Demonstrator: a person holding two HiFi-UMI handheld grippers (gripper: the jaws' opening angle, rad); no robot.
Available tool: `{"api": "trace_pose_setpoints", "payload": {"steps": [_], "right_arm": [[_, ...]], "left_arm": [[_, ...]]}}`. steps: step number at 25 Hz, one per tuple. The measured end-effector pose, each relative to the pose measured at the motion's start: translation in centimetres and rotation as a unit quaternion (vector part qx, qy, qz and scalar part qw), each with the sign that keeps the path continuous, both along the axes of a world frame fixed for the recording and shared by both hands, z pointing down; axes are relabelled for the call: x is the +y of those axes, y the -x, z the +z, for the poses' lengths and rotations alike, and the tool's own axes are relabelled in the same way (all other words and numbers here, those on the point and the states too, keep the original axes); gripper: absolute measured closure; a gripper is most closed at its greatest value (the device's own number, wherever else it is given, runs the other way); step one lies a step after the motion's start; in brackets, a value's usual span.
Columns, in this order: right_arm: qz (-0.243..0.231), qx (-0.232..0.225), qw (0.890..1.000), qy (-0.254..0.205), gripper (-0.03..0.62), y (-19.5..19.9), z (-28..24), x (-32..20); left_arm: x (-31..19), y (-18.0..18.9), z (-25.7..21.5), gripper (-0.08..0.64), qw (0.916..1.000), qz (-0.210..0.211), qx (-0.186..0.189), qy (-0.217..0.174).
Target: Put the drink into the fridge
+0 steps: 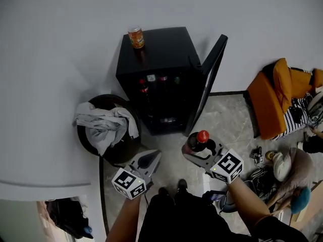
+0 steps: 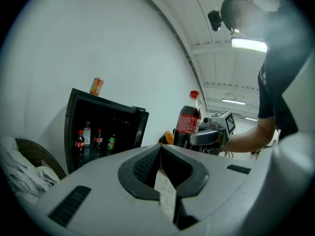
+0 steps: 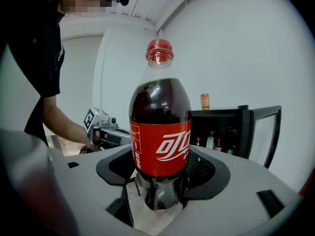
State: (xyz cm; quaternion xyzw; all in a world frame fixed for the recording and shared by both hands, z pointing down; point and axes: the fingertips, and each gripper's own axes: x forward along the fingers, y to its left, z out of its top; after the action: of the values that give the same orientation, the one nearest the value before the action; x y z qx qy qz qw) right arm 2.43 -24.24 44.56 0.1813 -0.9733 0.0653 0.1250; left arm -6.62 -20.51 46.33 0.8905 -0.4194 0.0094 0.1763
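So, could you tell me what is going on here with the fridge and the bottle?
A person stands facing a small black fridge whose door is open. Their right hand-held gripper is shut on a cola bottle, held upright, short of the fridge. The left hand-held gripper is shut and empty. A few drinks already stand inside, and a can sits on top. The bottle is not yet in.

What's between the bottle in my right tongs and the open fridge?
Nothing but bare floor, per the head view; the cola bottle faces the fridge, its door swung aside.
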Motion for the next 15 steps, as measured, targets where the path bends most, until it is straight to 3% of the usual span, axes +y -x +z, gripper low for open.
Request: {"api": "trace_pose_setpoints", "payload": {"steps": [10,15], "right_arm": [[0.022,0.008,1.000,-0.008,0.273,3.8,1.1,-6.2],[0.047,0.016,0.999,-0.001,0.272,6.2,2.2,-9.4]], "left_arm": [[-5.5,3.2,2.1,0.549,0.9997,0.014,0.020,0.008],[-8.7,4.9,2.5,0.548,0.9988,0.041,0.025,0.005]]}}
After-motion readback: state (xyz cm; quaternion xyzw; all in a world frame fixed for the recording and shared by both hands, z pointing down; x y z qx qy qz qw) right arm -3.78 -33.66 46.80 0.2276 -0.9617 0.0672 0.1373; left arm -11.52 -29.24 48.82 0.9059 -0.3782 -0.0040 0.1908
